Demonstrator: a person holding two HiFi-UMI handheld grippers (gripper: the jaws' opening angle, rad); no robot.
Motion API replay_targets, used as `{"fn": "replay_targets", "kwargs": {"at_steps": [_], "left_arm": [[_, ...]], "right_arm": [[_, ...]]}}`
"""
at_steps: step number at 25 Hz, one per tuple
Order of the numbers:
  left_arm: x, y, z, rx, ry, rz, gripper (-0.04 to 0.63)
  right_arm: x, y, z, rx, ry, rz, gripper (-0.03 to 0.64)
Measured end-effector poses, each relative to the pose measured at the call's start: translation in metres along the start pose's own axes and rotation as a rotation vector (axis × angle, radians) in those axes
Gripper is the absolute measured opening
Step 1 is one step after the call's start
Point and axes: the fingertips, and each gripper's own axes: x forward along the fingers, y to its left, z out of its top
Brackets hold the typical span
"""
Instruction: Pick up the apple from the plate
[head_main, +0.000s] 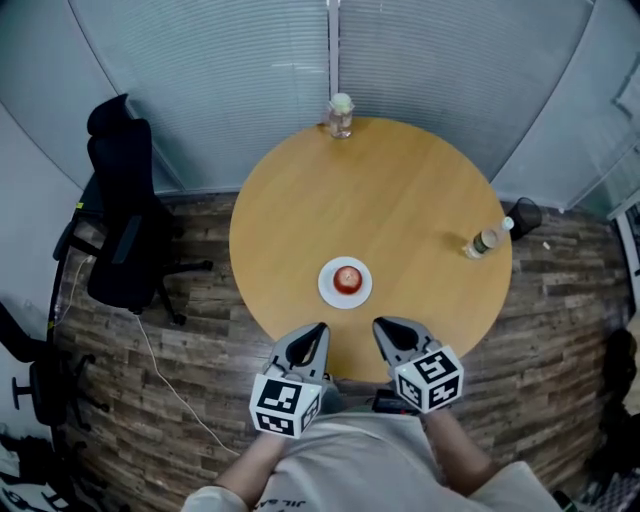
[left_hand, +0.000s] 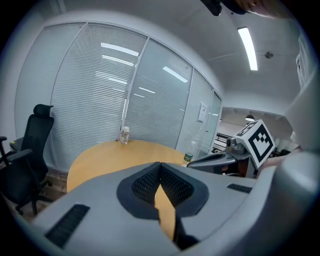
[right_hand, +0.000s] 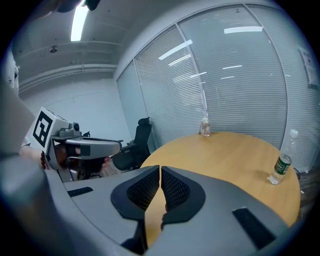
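**Round wooden tabletop (head_main: 400, 190), seen from above, with a person standing at its near edge.** The left tool (head_main: 316, 332) and the right tool (head_main: 381, 327) are held side by side just over the near rim. Both are aimed across the wood and slightly downward. Each has its jaws pressed together with nothing between them, as each tool's own view confirms. This reads as a ready posture ahead of the reach. Neither tool touches the plate, and the jaws would have to part before they could take the fruit.

The white plate (head_main: 326, 291) lies flat on the tabletop just beyond the two tool tips, roughly midway between them, so either hand could probably reach it. The red apple (head_main: 348, 279) sits untouched at the plate's centre. The shallow rim probably keeps it from rolling.

**Surroundings.** A black office chair (head_main: 125, 240) stands on the plank floor well to the left, apart from the tabletop. A plastic bottle (head_main: 486, 241) with a green label stands upright near the right edge. A small clear container (head_main: 341, 115) stands at the far edge, before the blinds. Both are well apart from the plate. A pale cable (head_main: 170, 375) trails over the floor. Nothing lies between the tools and the apple, so the straight path over the wood is open.
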Motion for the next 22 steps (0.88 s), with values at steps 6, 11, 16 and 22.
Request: {"fn": "replay_targets", "kwargs": {"at_steps": [6, 11, 16, 22], "left_arm": [[0.018, 0.018, -0.001, -0.028, 0.037, -0.043, 0.003], [0.043, 0.019, 0.002, -0.036, 0.059, -0.062, 0.003], [0.061, 0.027, 0.009, -0.069, 0.053, -0.02, 0.003], [0.071, 0.035, 0.006, -0.081, 0.072, 0.019, 0.003]], "right_arm": [[0.015, -0.012, 0.01, 0.022, 0.018, -0.04, 0.035], [0.019, -0.037, 0.013, 0.008, 0.044, -0.047, 0.035], [0.028, -0.053, 0.019, -0.038, 0.064, -0.008, 0.035], [0.042, -0.069, 0.017, -0.051, 0.09, 0.016, 0.035]]}}
